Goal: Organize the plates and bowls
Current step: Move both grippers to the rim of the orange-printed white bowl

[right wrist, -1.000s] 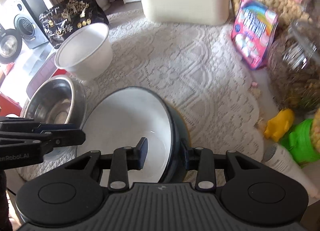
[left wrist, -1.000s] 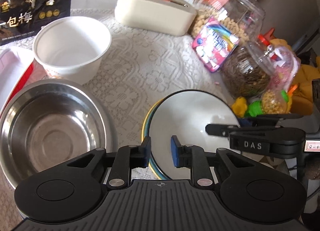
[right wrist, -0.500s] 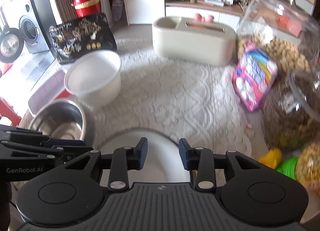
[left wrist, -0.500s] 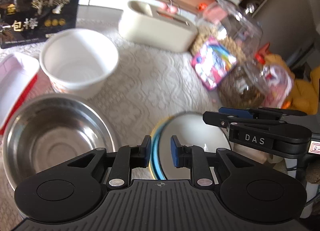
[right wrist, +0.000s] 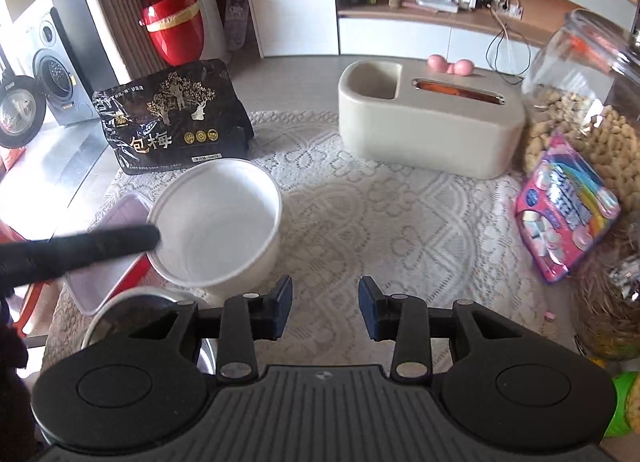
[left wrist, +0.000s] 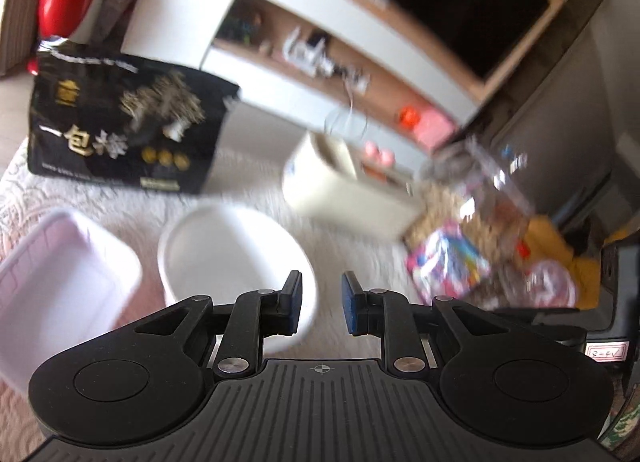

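Note:
A white plastic bowl stands empty on the lace cloth. My left gripper hovers just before it, open, with nothing between its blue pads; this view is blurred. One blurred black finger of it crosses the bowl's left rim in the right wrist view. My right gripper hangs open over bare cloth, to the right of the white bowl. The steel bowl shows only a piece of rim under that gripper's left arm. The dark-rimmed bowl and plate stack is out of both views.
A black snack bag and a cream tissue box stand at the back. Glass jars and a pink sweets pack line the right side. A pale plastic container lies left of the white bowl.
Both grippers rose and pulled back from the dark-rimmed bowl, which dropped out of view. The right jaws no longer straddle its rim. The left gripper swung left toward the white bowl.

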A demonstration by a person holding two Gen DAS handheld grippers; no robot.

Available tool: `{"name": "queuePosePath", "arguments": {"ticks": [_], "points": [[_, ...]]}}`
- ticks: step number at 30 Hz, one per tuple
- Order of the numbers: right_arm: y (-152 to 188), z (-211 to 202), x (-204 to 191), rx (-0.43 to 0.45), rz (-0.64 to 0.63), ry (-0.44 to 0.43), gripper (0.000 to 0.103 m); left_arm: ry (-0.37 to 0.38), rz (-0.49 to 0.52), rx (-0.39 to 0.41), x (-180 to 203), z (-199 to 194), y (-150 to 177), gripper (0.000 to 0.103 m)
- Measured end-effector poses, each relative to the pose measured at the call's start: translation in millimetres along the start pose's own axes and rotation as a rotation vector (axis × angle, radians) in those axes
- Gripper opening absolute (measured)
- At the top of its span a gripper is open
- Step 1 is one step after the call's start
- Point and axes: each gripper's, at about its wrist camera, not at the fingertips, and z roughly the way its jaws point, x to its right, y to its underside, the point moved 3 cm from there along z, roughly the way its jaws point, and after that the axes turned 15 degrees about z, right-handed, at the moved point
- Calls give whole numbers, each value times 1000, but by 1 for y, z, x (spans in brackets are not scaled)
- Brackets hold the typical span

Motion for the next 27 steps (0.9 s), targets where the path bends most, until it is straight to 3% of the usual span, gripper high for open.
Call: {"name": "queuePosePath", "arguments": {"ticks": [4, 9, 16, 24, 26, 27], "points": [[-10, 15, -15, 0, -50, 59, 40, -57, -88, -40, -39, 15, 7, 23], [-25, 48, -35, -21, -40, 43, 40, -177, -135, -73, -67, 26, 14, 23], [-32, 101, -52, -55, -16, 49, 40, -190, -136, -102, -77, 40, 20, 24], [-26, 139, -37, -147, 64, 53, 40, -194, -94, -186, -70, 66, 32, 27], [-22, 142, -37, -155, 59, 56, 23, -175, -95, -188, -66, 67, 33, 28], [-20, 143, -37, -162, 52, 50, 20, -167, -87, -189, -62, 68, 32, 30]]}}
